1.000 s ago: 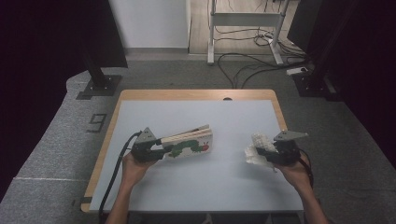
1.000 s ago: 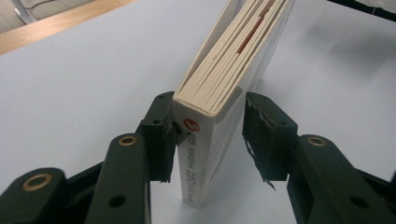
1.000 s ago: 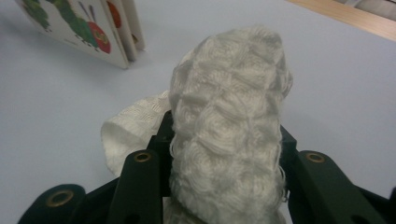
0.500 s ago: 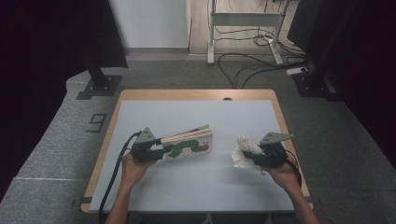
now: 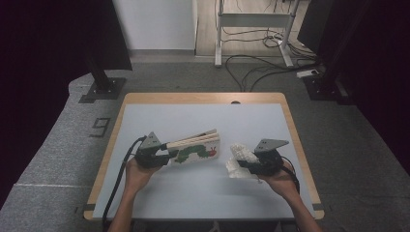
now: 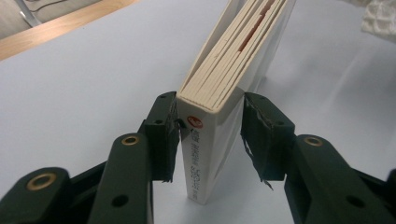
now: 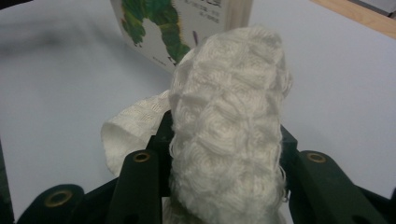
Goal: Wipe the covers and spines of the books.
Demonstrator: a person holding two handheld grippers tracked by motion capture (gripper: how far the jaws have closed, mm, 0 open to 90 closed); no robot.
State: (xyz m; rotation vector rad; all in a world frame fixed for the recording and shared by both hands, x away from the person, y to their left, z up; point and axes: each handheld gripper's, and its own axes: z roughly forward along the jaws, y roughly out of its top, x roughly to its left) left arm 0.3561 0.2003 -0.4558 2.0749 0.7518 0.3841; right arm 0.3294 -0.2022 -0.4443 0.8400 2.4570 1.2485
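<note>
Board book [image 5: 196,148] with a green caterpillar on its white cover stands on its lower edge near the middle of the pale blue table [image 5: 203,198], spine end toward the person's left. In the left gripper view the thick card pages [image 6: 233,60] fan slightly apart above the spine, and the left gripper [image 6: 210,135] has its two black jaws closed against the book's front and back covers at that spine end, clamping it upright. From above, that left gripper [image 5: 167,153] sits just left of the book, a black cable [image 5: 121,179] trailing from it toward the near table edge.

Just to the right of the book, not quite touching it, a white knitted cloth [image 5: 240,159] is bunched up. The right gripper [image 5: 244,162] pinches it tightly; in the right gripper view the cloth [image 7: 229,140] bulges up between the jaws, a loose fold hanging to one side, and it hides most of the book's cover [image 7: 173,28] beyond.

Around the blue surface runs a wooden rim [image 5: 203,97]. Beyond the table lie grey floor mats [image 5: 63,140], a black stand base [image 5: 102,89], a white metal frame [image 5: 251,29] and loose cables [image 5: 261,67] on the floor.
</note>
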